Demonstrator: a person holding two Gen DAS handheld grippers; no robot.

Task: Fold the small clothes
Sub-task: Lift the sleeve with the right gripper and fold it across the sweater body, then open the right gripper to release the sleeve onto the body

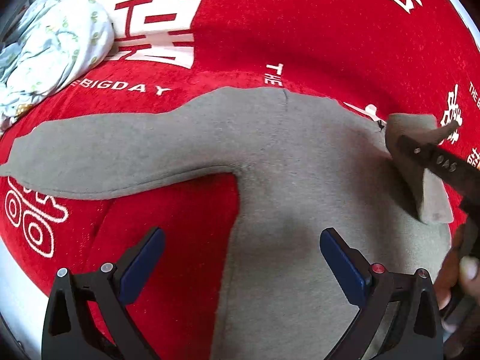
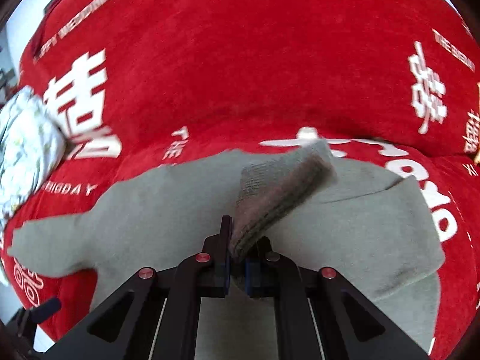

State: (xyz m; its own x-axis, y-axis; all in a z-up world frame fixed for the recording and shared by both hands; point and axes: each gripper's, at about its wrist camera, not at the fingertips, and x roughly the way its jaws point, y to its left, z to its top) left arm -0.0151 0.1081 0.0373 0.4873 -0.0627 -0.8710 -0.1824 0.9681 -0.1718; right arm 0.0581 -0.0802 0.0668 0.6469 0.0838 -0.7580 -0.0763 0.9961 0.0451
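Grey sweater (image 1: 300,156) lies flat on the red blanket (image 1: 270,30) with white characters and "THE BIG DAY" print, body toward me, one sleeve (image 1: 105,150) stretched out to the left in the left wrist view. My left gripper (image 1: 241,255) hangs over the sweater's body near the armpit, jaws wide open, nothing between them, blue pads bare. My right gripper (image 2: 237,252) has jaws closed on the other sleeve's cuff (image 2: 270,210), ribbed end pinched between the pads and lifted off the blanket, the sleeve folding over the sweater's chest; the cuff is motion-blurred in the right wrist view. In the left wrist view the same gripper comes in from the right edge with the cuff (image 1: 420,138) draped over its tip, part of my hand (image 1: 462,273) behind it. A crumpled white floral-print garment (image 1: 51,48) sits at the far left on the blanket, well apart from the sweater. A pale surface shows past the blanket's edge.
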